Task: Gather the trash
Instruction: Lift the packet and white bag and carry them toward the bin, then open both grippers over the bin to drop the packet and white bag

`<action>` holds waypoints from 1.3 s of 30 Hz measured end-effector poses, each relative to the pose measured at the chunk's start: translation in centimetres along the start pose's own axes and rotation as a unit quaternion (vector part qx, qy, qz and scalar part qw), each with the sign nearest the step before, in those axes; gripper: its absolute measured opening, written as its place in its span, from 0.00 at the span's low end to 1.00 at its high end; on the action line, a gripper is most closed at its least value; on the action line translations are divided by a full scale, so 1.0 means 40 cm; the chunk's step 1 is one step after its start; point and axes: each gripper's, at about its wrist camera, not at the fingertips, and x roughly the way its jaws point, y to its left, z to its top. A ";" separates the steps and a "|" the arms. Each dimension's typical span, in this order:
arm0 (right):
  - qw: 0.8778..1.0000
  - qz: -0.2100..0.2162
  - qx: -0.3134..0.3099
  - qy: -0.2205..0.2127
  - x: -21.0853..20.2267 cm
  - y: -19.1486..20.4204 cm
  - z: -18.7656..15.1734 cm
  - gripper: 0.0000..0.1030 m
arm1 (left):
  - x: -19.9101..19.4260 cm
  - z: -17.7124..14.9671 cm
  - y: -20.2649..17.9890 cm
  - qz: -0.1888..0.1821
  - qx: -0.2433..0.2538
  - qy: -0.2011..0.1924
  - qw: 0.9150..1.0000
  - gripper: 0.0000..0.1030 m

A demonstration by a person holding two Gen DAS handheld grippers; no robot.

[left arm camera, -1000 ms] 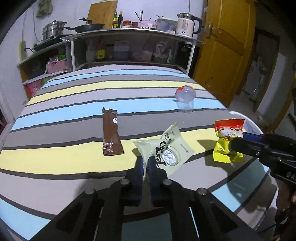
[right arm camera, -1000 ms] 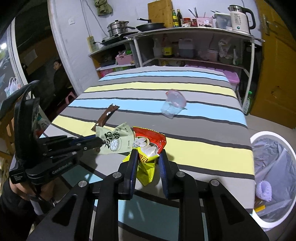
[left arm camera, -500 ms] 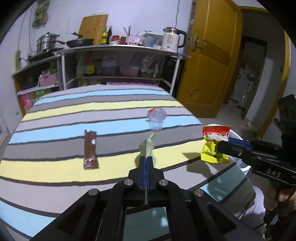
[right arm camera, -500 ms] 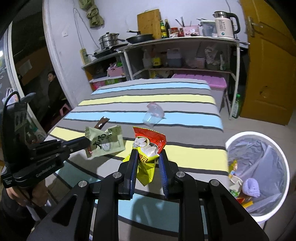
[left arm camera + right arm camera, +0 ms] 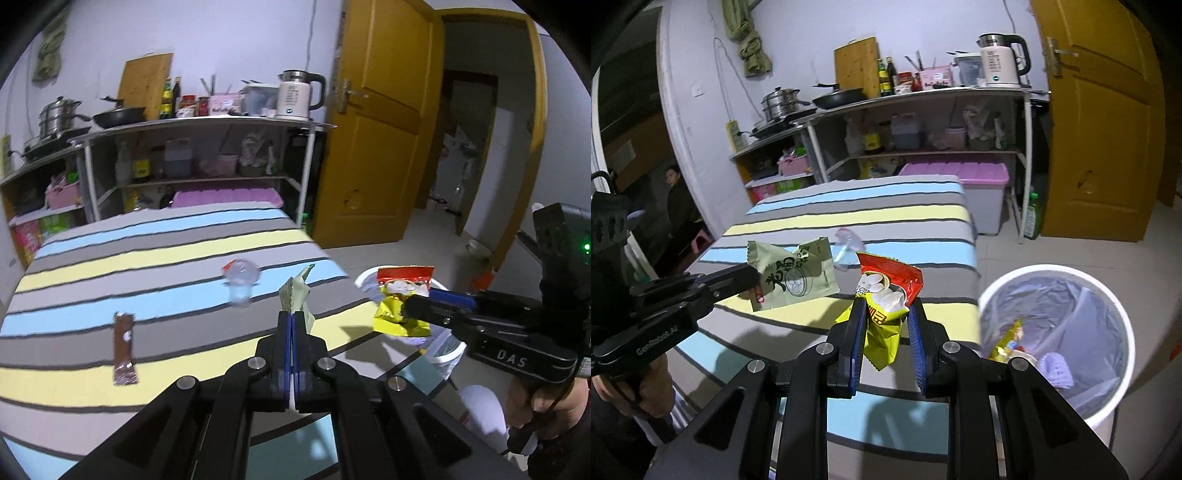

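Note:
My left gripper (image 5: 291, 317) is shut on a pale green snack packet (image 5: 295, 291), seen edge-on here and flat in the right wrist view (image 5: 794, 277), held above the striped table. My right gripper (image 5: 884, 314) is shut on a red and yellow snack bag (image 5: 886, 302), also seen in the left wrist view (image 5: 400, 302), held off the table's edge to the left of the white trash bin (image 5: 1123, 317). A brown wrapper (image 5: 123, 347) and a clear plastic cup (image 5: 240, 282) lie on the table.
The striped table (image 5: 110, 258) fills the left. The bin, lined with a clear bag, holds several pieces of trash (image 5: 1008, 343). Shelves with cookware (image 5: 203, 147) stand behind the table. A yellow door (image 5: 376, 147) is at right. A person (image 5: 677, 199) sits at far left.
Both grippers have lifted their packets off the table and moved right toward the bin. The left gripper closed tight on the green packet.

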 end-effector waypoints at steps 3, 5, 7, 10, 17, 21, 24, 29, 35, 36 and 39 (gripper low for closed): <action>1.000 -0.010 0.005 -0.003 -0.013 -0.023 -0.002 0.23 | 0.016 0.014 -0.034 -0.013 0.010 0.000 1.000 0.00; 1.000 -0.018 0.009 -0.006 -0.023 -0.042 -0.005 0.23 | 0.027 0.024 -0.054 -0.022 0.015 -0.001 1.000 0.00; 1.000 -0.025 0.014 -0.008 -0.032 -0.062 -0.007 0.23 | 0.038 0.032 -0.074 -0.030 0.020 0.000 0.999 0.00; 0.999 -0.037 0.022 -0.011 -0.046 -0.093 -0.010 0.23 | 0.057 0.039 -0.104 -0.042 0.027 0.002 0.999 0.00; 0.996 -0.069 0.048 -0.014 -0.072 -0.179 -0.020 0.23 | 0.111 0.050 -0.178 -0.068 0.044 0.014 0.997 0.00; 0.995 -0.083 0.061 -0.014 -0.081 -0.224 -0.033 0.23 | 0.143 0.053 -0.214 -0.079 0.052 0.021 0.995 0.00; 0.993 -0.091 0.069 -0.012 -0.081 -0.252 -0.041 0.23 | 0.167 0.053 -0.236 -0.088 0.056 0.029 0.994 0.00; 0.991 -0.099 0.085 -0.005 -0.075 -0.295 -0.056 0.23 | 0.211 0.053 -0.262 -0.095 0.063 0.041 0.993 0.00; 0.989 -0.109 0.099 0.003 -0.066 -0.333 -0.071 0.23 | 0.259 0.049 -0.289 -0.103 0.066 0.055 0.991 0.00; 0.989 -0.112 0.101 0.005 -0.064 -0.341 -0.074 0.23 | 0.267 0.047 -0.294 -0.105 0.067 0.057 0.991 0.00; 0.987 -0.117 0.106 0.012 -0.052 -0.360 -0.080 0.23 | 0.289 0.045 -0.302 -0.109 0.069 0.064 0.990 0.00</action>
